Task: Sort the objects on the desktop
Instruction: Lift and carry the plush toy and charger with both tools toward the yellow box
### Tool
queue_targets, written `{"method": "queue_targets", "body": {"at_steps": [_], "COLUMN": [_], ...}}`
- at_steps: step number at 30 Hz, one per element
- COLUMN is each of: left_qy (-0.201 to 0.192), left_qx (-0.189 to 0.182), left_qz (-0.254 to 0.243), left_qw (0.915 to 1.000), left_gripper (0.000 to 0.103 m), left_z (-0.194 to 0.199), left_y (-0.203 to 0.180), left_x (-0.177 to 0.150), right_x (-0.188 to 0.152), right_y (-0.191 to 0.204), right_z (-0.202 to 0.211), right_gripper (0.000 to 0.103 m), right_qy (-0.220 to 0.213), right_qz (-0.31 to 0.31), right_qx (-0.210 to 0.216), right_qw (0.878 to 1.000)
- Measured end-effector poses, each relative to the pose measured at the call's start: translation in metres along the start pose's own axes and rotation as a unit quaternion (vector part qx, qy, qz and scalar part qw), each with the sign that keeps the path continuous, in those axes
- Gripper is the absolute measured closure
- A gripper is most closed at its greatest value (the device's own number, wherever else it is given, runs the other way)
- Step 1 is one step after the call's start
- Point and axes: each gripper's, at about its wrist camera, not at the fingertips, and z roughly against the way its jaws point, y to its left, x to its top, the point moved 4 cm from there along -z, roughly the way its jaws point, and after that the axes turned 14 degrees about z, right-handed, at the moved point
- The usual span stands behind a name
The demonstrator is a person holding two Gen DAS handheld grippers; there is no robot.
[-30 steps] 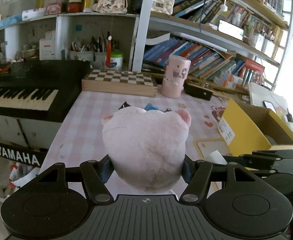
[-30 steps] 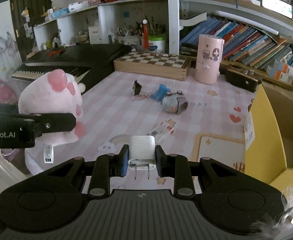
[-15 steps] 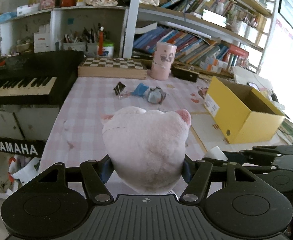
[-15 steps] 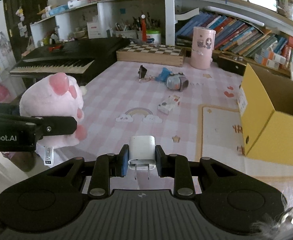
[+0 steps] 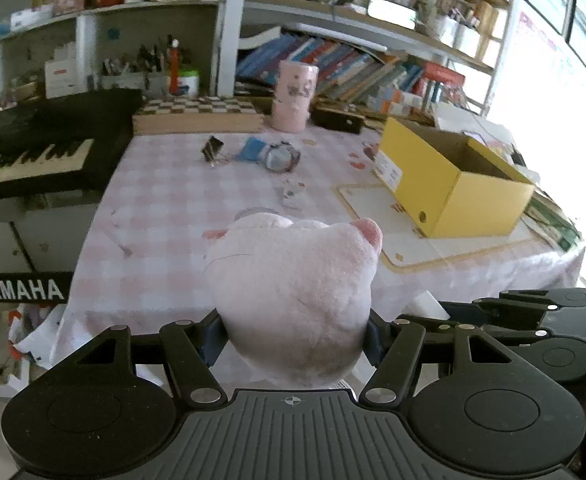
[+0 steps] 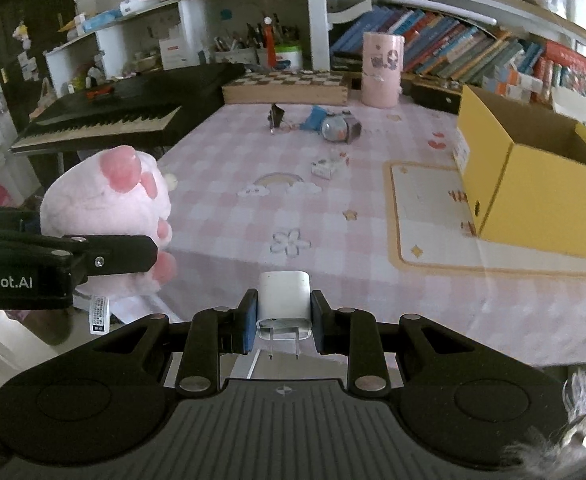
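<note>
My left gripper [image 5: 295,336] is shut on a pink plush paw [image 5: 293,296], held off the near edge of the pink checked table [image 5: 173,216]. The plush also shows at the left of the right wrist view [image 6: 109,216]. My right gripper [image 6: 283,314] is shut on a white plug charger [image 6: 284,300], prongs pointing back at the camera, just off the table's near edge. An open yellow box [image 5: 449,184] stands on the right of the table [image 6: 533,184]. A binder clip [image 5: 212,148], a blue item [image 5: 251,149], a watch [image 5: 279,157] and a small packet [image 5: 293,196] lie mid-table.
A chessboard box [image 5: 197,118], a pink cylinder [image 5: 295,96] and a black case [image 5: 339,120] stand along the back. A Yamaha keyboard [image 5: 29,152] borders the table on the left. Bookshelves [image 5: 353,60] rise behind. A white mat [image 5: 381,216] lies under the yellow box.
Both grippers have pulled back from the table with their loads still held. The table and yellow box look farther away, and the near edge is now in view.
</note>
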Motion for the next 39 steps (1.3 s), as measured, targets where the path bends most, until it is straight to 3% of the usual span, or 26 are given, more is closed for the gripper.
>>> {"method": "queue_targets", "body": {"at_steps": [19, 39], "left_qy": [0.041, 0.059], "left_qx": [-0.058, -0.087], "left_qz": [-0.046, -0.105], "left_qw": [0.9964, 0.9889], "left_gripper": [0.038, 0.038], "left_z": [-0.014, -0.04], "left_y": [-0.033, -0.097], "left_x": [-0.017, -0.019], "right_x": [-0.037, -0.057], "right_y": [-0.019, -0.07], "right_z": [0.025, 0.041], "right_gripper": [0.078, 0.078], "right_qy": [0.031, 0.032], "right_qz": [-0.054, -0.099], "right_qx": [-0.053, -0.085], "right_qw": [0.997, 0.991]}}
